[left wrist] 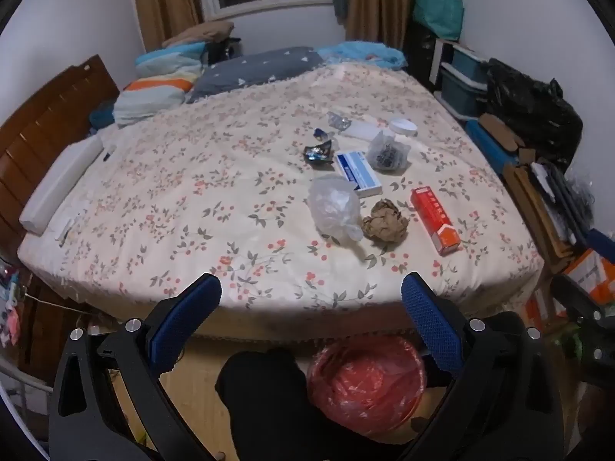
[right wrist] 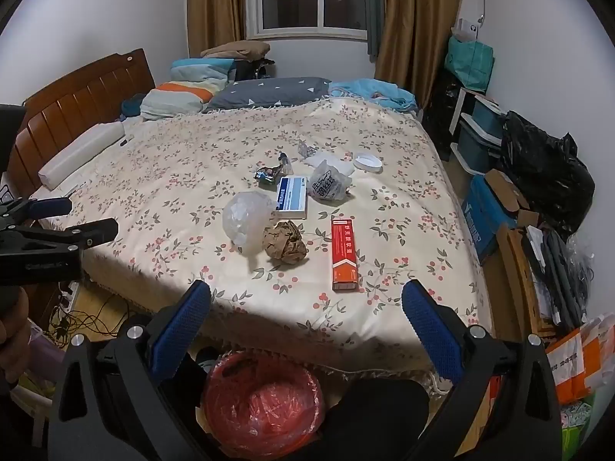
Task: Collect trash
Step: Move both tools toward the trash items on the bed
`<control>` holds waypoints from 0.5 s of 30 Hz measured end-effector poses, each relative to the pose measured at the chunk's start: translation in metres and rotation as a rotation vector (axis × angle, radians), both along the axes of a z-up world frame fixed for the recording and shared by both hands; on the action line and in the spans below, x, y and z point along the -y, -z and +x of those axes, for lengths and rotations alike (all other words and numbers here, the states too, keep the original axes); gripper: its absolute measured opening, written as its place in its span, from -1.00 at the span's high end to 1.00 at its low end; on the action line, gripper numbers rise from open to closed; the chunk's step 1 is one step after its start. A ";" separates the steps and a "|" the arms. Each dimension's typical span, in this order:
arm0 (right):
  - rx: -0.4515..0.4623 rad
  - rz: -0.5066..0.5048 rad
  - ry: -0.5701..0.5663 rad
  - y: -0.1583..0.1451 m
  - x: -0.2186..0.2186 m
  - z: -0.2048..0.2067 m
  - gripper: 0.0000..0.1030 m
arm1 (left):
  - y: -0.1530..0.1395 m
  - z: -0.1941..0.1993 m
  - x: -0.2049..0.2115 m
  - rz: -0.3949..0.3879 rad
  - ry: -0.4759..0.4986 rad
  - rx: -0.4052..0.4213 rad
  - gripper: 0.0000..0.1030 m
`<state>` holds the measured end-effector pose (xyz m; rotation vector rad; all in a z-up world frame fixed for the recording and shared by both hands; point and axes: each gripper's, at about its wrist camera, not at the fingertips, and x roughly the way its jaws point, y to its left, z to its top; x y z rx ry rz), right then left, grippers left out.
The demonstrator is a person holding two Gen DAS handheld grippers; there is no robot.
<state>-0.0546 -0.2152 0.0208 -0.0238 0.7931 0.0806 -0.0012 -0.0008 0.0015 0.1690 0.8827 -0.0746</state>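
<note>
A bed (right wrist: 161, 176) with a soft cream quilt printed with small red and green sprigs carries the trash, all of it gathered in the half of the bed toward the right edge. Nearest the foot edge lie three pieces: one crumpled ball of brown paper (right wrist: 284, 245), creased and roughly round; one scrunched clear plastic bag (right wrist: 248, 218), glossy and lumpy, touching the paper ball on its left; and one long red cardboard box (right wrist: 344, 254), flat and rectangular, apart on its right and pointing toward the foot edge. Behind them sit one blue-and-white flat box (right wrist: 292, 196), one knotted translucent bag with dark print (right wrist: 329, 183), one round white lid (right wrist: 368, 162), and a few small shiny wrappers (right wrist: 269, 173) farther toward the middle of the bed. On the floor below the foot edge stands one round bin lined with wrinkled red plastic (right wrist: 265, 403). The left tongs (left wrist: 311, 288) and the right tongs (right wrist: 307, 296), each with black arms and two blue, dimpled pads, both stand wide apart and hold nothing; both hover over the foot edge, the trash well beyond their tips and the bin just beneath them. In the right wrist view the left tongs appear at the left border, above the bed's left edge.
</note>
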 end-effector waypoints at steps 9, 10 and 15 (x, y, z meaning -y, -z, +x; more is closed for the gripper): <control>0.008 0.008 0.000 -0.001 -0.002 0.001 -0.91 | -0.015 -0.005 -0.002 -0.096 0.051 0.033 -0.89; 0.009 0.006 -0.001 -0.001 -0.002 0.001 -0.91 | -0.015 -0.009 -0.002 -0.094 0.052 0.043 -0.89; 0.007 0.004 -0.004 0.004 -0.003 0.004 -0.91 | -0.016 -0.010 0.000 -0.073 0.045 0.064 -0.89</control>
